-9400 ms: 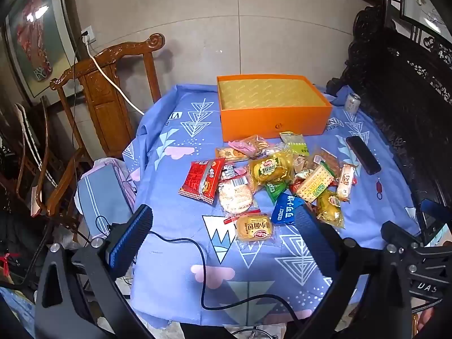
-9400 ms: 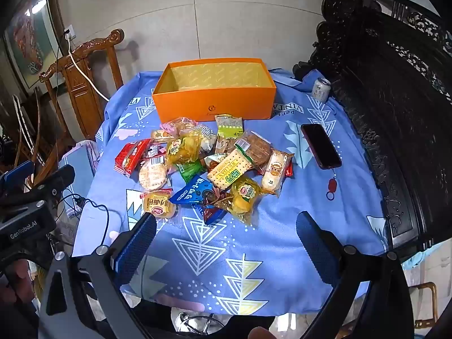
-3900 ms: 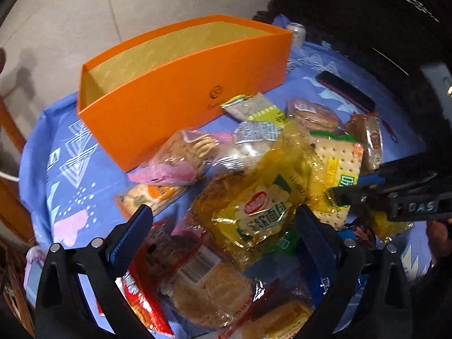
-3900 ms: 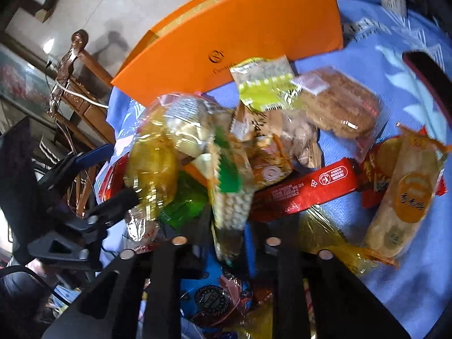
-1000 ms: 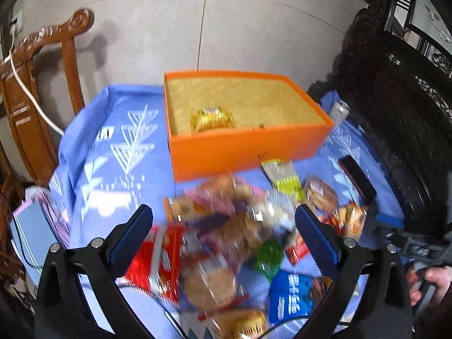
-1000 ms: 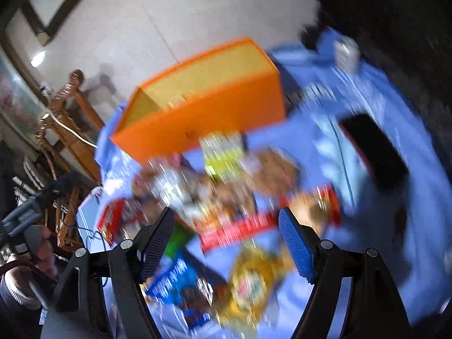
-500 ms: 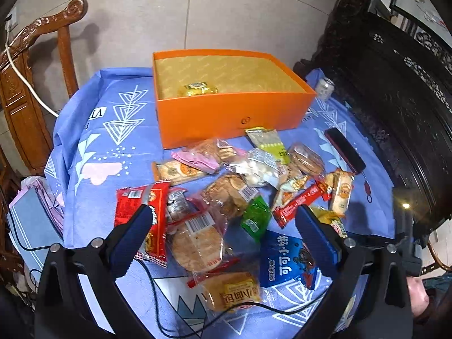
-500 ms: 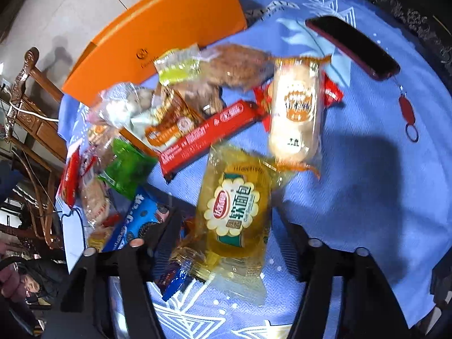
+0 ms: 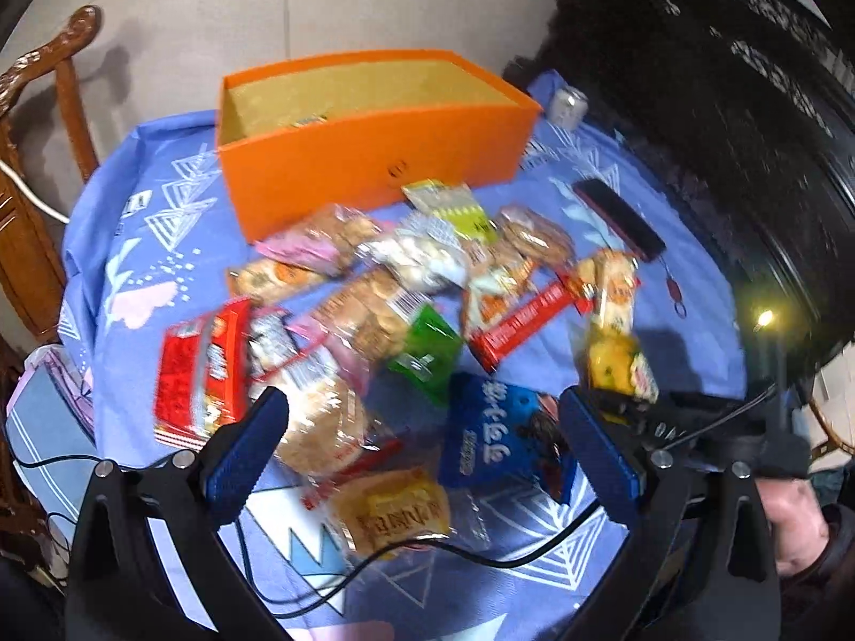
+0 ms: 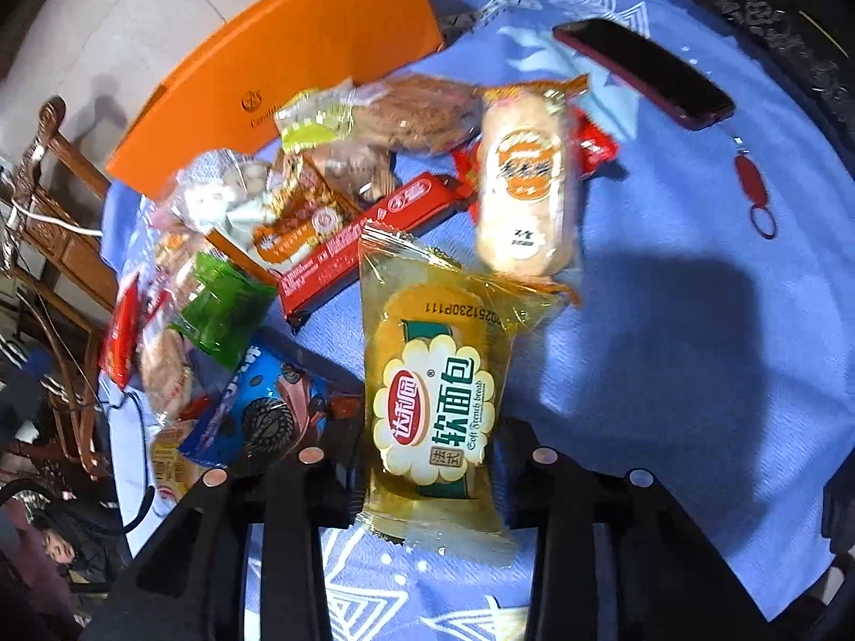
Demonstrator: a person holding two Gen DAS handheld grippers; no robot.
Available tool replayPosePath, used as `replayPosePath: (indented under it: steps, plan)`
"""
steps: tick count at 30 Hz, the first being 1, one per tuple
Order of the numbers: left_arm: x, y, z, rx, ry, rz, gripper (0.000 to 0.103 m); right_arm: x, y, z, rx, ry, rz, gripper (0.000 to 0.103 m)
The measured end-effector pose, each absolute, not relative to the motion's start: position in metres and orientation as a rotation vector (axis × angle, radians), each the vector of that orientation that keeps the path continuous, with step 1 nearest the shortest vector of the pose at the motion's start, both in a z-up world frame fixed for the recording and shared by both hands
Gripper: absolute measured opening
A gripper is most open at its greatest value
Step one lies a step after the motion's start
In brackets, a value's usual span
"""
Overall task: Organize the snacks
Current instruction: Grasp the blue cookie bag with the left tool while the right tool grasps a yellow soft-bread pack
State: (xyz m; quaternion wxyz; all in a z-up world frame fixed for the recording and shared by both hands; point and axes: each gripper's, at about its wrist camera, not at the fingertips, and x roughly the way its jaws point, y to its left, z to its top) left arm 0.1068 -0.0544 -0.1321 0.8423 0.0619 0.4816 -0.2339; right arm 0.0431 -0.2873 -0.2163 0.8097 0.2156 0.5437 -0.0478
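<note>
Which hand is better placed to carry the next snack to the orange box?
Right: the right gripper has just been closing its jaws around the yellow soft-bread packet; the left gripper hangs open, empty.

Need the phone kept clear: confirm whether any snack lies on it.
No, the phone lies bare on the cloth, apart from the snacks.

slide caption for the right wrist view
Right gripper closing around a yellow soft-bread pack beside the snack pile.

The left wrist view looks steeply down from above the table's near edge, taking in the whole snack pile and the orange box (image 9: 374, 155) behind. The right wrist view sits much lower and closer, over the yellow bread packet (image 10: 435, 400). Both share the box, the pile and the phone (image 9: 620, 219).
</note>
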Motion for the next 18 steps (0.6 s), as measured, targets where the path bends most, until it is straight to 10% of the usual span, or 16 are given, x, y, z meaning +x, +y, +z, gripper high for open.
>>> replayPosePath:
  steps: [18]
  plan:
    - [0.079,-0.122,-0.214,0.275,1.139,-0.638,0.099,-0.015,-0.331,-0.186,0.511,1.041,-0.264,0.036]
